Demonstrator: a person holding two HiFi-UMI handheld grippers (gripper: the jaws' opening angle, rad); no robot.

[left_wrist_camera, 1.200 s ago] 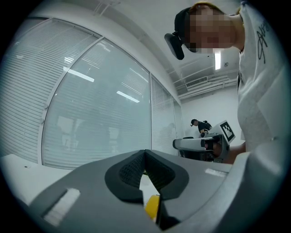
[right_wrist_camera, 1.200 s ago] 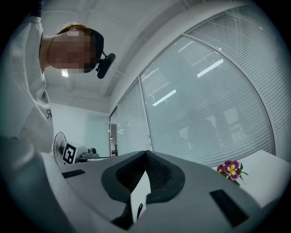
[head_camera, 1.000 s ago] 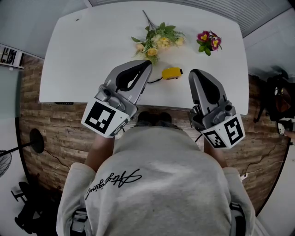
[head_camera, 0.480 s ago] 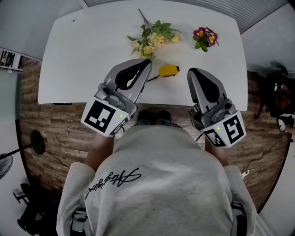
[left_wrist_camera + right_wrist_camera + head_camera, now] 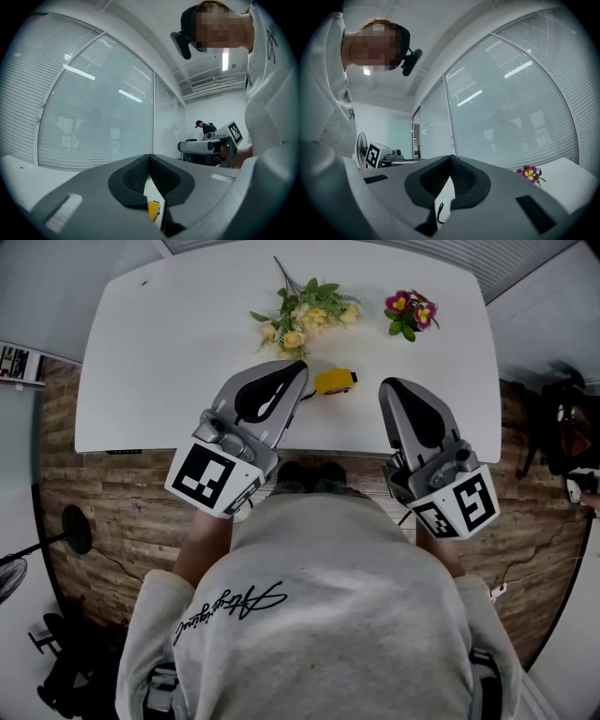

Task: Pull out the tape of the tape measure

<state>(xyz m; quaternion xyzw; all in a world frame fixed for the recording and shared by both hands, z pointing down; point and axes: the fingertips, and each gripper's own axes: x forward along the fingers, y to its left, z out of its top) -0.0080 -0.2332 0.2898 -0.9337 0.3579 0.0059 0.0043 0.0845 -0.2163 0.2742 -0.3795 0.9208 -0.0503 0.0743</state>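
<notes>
- The yellow tape measure (image 5: 335, 382) lies on the white table (image 5: 169, 362) just above centre frame, near the table's front edge. It sits a little further up and left than a second ago.
- The yellow bouquet (image 5: 300, 320) and purple flowers (image 5: 405, 315) above it have slid the same way, so nothing has moved on the table itself.
- The left gripper (image 5: 298, 368) hovers just left of the tape measure, jaws closed on nothing.
- The right gripper (image 5: 385, 387), to its right, is likewise closed and empty; both have kept their places.

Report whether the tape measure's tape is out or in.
In: the yellow tape measure lies on the table with no tape showing beyond its case.
</notes>
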